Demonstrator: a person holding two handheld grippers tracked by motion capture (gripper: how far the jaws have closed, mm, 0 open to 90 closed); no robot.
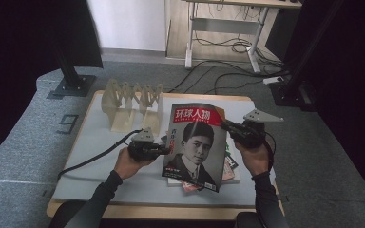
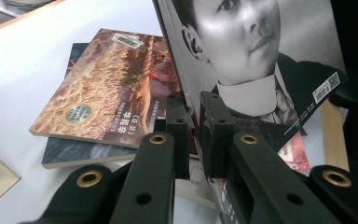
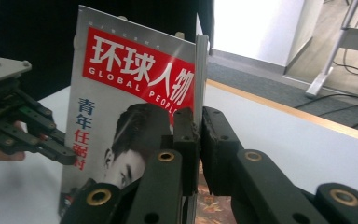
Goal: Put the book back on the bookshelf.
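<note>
The magazine (image 1: 196, 142) hides most of the book stack (image 1: 230, 166) beneath.

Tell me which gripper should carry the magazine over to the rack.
Left, probably. The left gripper clamps the magazine on the edge nearer the rack; the right gripper grips the far edge.

Surface (image 1: 85, 156): rack (image 1: 133, 107) at the far left; stack of books (image 1: 230, 166) at the near centre-right, just right of the middle. Magazine (image 1: 195, 147) raised above the stack, tilted, between the two tools: left tool (image 1: 164, 151) clamped on its left edge, right tool (image 1: 225, 126) on its right edge near the top. Beyond the surface, on the floor: desk frame (image 1: 223, 33) and cables (image 1: 228, 71)
</note>
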